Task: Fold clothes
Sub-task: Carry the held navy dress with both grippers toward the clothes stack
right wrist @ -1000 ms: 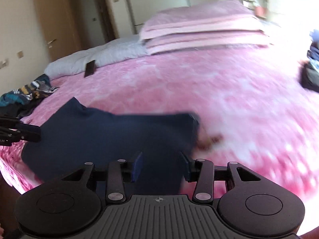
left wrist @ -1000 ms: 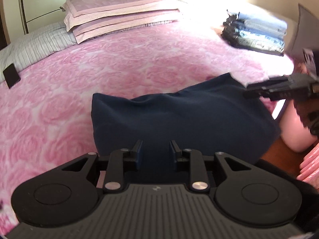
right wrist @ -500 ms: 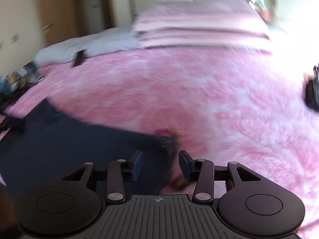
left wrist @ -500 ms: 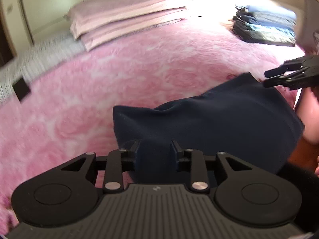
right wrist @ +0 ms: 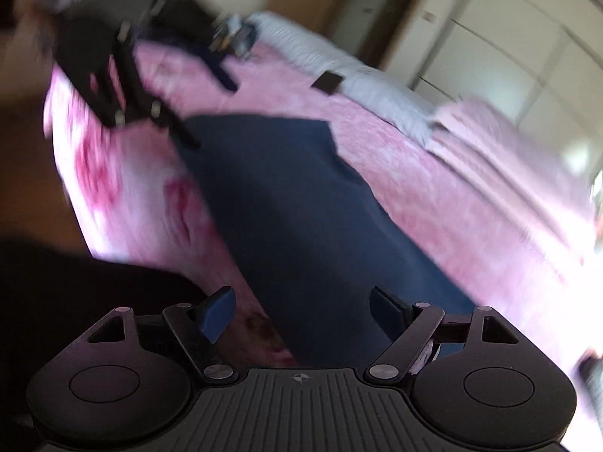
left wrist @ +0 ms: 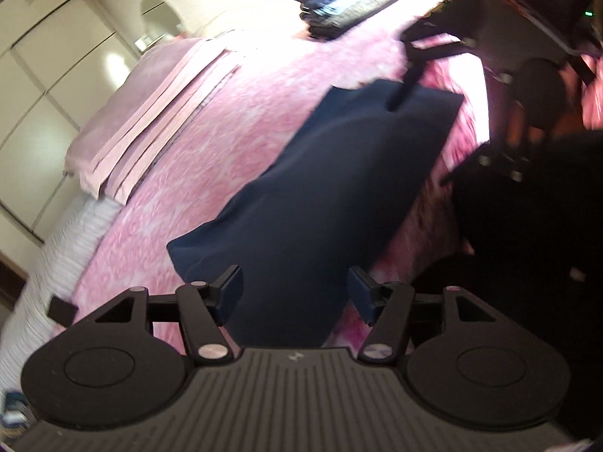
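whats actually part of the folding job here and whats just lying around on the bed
Part of the job:
- navy garment, lying flat near the bed's edge
- left gripper, open
- right gripper, open

Just lying about:
- pink bedspread
- pink pillows
- stack of folded clothes
- small dark flat object near the grey sheet

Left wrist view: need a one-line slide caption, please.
Open left gripper over a folded navy garment on the pink bedspread; right gripper beyond.

The navy garment [left wrist: 331, 196] lies folded into a long, narrow strip, flat on the pink bedspread [left wrist: 233, 128] near the bed's edge.
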`<state>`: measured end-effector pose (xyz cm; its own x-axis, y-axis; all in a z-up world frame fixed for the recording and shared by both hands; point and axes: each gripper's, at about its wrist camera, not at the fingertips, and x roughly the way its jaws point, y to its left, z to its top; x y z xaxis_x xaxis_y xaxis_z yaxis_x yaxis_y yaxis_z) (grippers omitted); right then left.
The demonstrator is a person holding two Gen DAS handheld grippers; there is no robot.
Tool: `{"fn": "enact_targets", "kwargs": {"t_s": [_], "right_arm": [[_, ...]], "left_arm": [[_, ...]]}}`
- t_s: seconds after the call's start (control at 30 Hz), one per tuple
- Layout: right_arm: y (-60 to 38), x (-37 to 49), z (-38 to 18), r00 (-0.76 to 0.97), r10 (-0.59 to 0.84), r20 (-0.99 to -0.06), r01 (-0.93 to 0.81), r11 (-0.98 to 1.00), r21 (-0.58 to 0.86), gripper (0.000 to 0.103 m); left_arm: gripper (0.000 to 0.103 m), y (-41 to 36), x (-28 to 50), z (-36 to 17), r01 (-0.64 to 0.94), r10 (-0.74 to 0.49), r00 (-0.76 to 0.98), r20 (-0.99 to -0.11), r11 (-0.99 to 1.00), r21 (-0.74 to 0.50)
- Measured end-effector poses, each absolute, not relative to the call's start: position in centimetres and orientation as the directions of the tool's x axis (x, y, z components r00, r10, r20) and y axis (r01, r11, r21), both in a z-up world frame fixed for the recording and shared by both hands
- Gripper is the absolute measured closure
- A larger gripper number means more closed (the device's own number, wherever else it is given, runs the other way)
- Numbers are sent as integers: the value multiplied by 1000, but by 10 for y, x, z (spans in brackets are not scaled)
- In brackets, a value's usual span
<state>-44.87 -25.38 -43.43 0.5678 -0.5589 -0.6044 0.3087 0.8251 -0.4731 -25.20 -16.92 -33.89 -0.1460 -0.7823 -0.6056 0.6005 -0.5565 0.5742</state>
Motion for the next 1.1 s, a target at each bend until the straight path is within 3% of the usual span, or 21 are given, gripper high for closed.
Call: {"fn": "enact_targets", "kwargs": {"t_s": [0.03, 0.1, 0.13, 0.2, 0.23, 0.27, 0.43, 0.5, 0.57, 0.6, 0.67, 0.7, 0.83, 0.97, 1.0, 1.03, 1.07, 1.1], "right_arm": [[-253, -443, -442, 544, -578, -608, 269, 807, -525, 23], [-255, -434, -454, 498, -608, -618, 191, 773, -606, 41], [-257, -433, -458, 481, -619, -621, 159, 758, -633, 57], [-262, -435, -455, 482, -612, -627, 141, 760, -634, 62], [-263, -437, -450, 492, -612, -620, 152, 761, -631, 73], [-263, -441, -445, 504, -615, -607, 169, 759, -629, 76], [-259, -449, -426, 539, -626, -563, 234, 754, -614, 77], [-256, -448, -427, 542, -627, -560, 248, 756, -605, 77], [-251, -449, -435, 542, -634, -552, 252, 749, -613, 76], [-248, -450, -440, 542, -639, -546, 253, 744, -619, 74], [-245, -450, -452, 534, -664, -523, 243, 713, -657, 54], [-245, -449, -459, 529, -677, -511, 235, 696, -679, 54], [-260, -440, -480, 488, -727, -482, 201, 631, -749, 54], [-273, -434, -485, 480, -735, -480, 179, 617, -766, 54], [-274, -433, -485, 483, -730, -483, 177, 622, -763, 57], [-276, -433, -484, 485, -726, -487, 177, 627, -758, 69], [-277, -434, -483, 486, -722, -492, 176, 633, -754, 72], [-278, -435, -481, 488, -717, -497, 177, 639, -749, 74]], "left_arm": [[42, -167, -256, -344, 572, -787, -135, -603, -559, 601], [37, -164, -264, -357, 488, -804, -101, -587, -554, 674], [37, -161, -268, -364, 446, -814, -82, -575, -546, 709], [37, -161, -274, -378, 364, -833, -46, -551, -528, 767], [37, -162, -276, -385, 328, -844, -25, -536, -514, 793], [37, -165, -277, -391, 297, -852, -5, -524, -501, 813], [40, -181, -279, -410, 201, -868, 64, -493, -472, 858], [52, -188, -279, -411, 209, -850, 66, -523, -501, 840], [57, -193, -278, -409, 234, -831, 60, -553, -526, 817], [59, -193, -276, -407, 242, -828, 55, -558, -531, 812], [62, -195, -271, -401, 283, -818, 41, -573, -541, 792], [62, -196, -269, -398, 305, -813, 34, -581, -545, 781], [60, -199, -271, -396, 341, -803, 28, -595, -552, 761], [48, -193, -280, -413, 247, -839, 57, -540, -513, 822], [48, -192, -281, -418, 213, -848, 62, -526, -503, 837], [47, -194, -282, -421, 195, -852, 65, -519, -499, 844], [48, -197, -282, -421, 199, -848, 66, -526, -505, 840], [54, -201, -281, -419, 205, -843, 67, -534, -512, 834]]}}
